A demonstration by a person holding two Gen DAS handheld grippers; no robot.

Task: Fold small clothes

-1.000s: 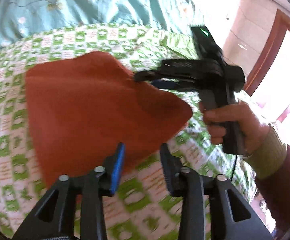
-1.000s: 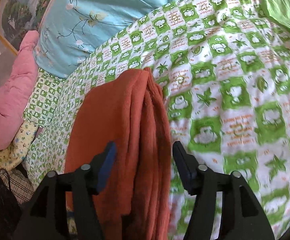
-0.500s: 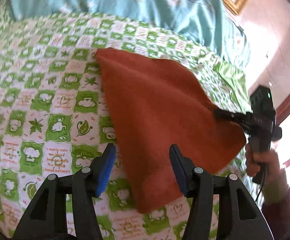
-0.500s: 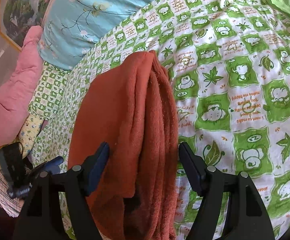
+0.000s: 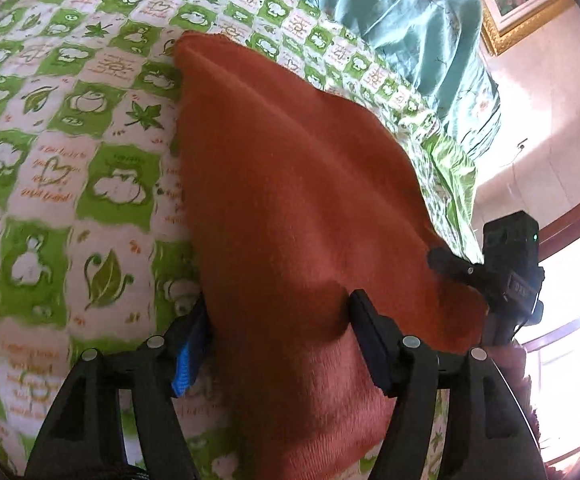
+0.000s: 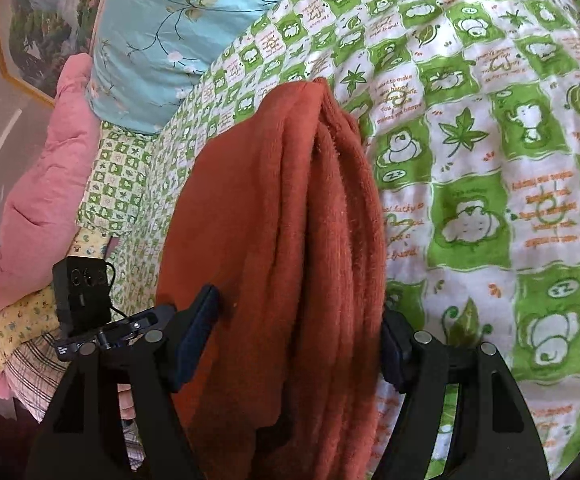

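The rust-red cloth [image 6: 273, 216] looks like fuzzy matt terry, lying on a smooth printed cotton quilt [image 6: 490, 160] beside glossy teal satin [image 5: 402, 12].

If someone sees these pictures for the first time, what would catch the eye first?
The rust-orange folded cloth stands out most, lying in the middle of the green-and-white checked bedspread. Both grippers straddle its near end, the left gripper and the right gripper, jaws apart. Behind, a pale blue flowered quilt and a pink pillow lie at the head.
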